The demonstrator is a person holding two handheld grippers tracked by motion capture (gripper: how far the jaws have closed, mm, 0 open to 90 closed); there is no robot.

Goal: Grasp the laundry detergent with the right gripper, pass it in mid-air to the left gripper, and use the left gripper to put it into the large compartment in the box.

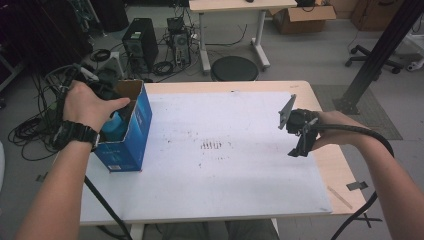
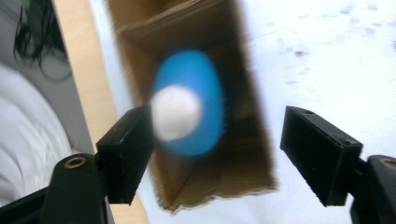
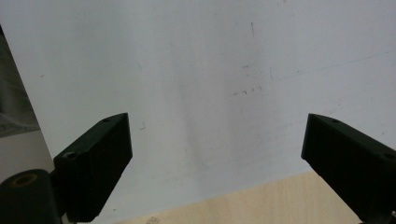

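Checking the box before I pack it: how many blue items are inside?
1. A blue object with a white cap sits inside the open blue box at the table's left edge, below the open left gripper. More may be hidden deeper in the box.

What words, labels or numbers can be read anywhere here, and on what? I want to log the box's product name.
None can be read.
Blue box: a pale patch of print near its lower front, too small and blurred to read.
White sheet on the table: dark smudgy marks near its middle, not legible as text.
Blue object with a white top inside the box: blurred, no print to make out.
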